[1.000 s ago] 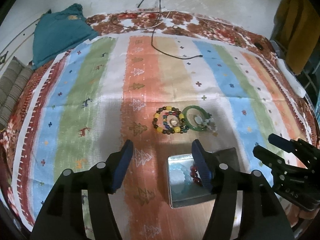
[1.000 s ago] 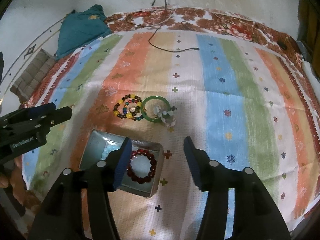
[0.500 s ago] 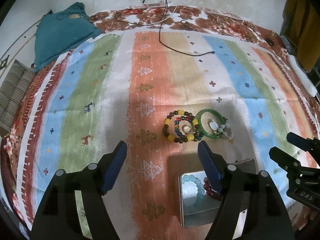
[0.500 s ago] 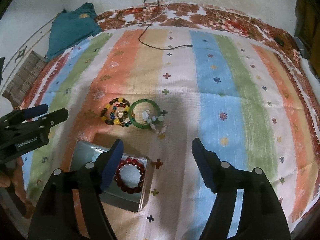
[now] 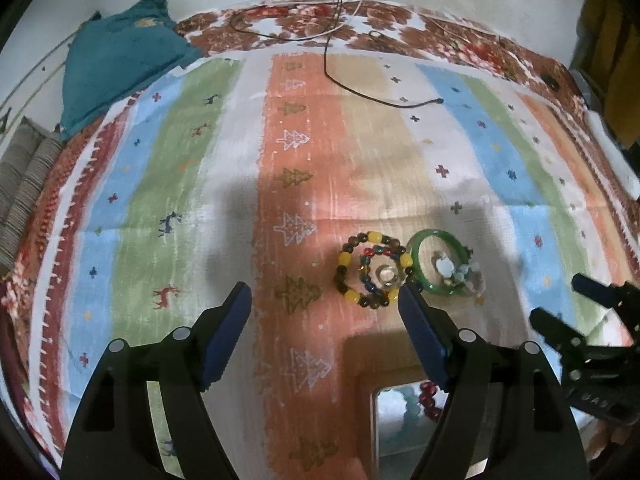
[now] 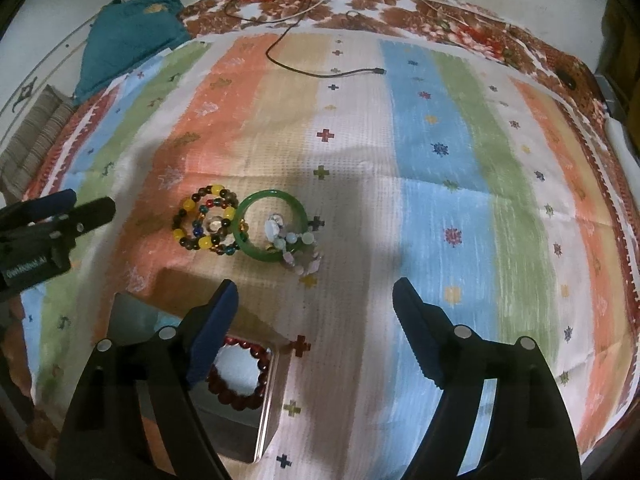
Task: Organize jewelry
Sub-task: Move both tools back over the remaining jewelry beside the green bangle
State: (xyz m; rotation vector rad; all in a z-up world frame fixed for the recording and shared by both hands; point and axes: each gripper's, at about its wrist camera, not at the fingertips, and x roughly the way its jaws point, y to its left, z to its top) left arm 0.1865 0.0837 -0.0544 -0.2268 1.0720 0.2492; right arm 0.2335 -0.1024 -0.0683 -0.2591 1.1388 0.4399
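A yellow-and-dark beaded bracelet [image 5: 372, 269] [image 6: 204, 222] lies on the striped cloth, touching a green bangle [image 5: 440, 261] [image 6: 272, 226] with a pale bead string [image 6: 298, 252] across it. A metal tin [image 6: 262, 384] [image 5: 404, 428] near the front holds a dark red bead bracelet [image 6: 240, 376]. My left gripper [image 5: 324, 320] is open and empty, above the cloth left of the jewelry. My right gripper [image 6: 316, 312] is open and empty, in front of the bangle and right of the tin.
A black cable [image 5: 360, 88] [image 6: 320, 72] lies across the far part of the cloth. A teal cloth bundle [image 5: 120, 56] sits at the far left corner. A floral bedsheet edge [image 6: 400, 4] runs along the wall.
Both grippers have drawn back and risen. The jewelry and tin have slid lower and to the right in the left view; the tin is nearer the bottom edge.
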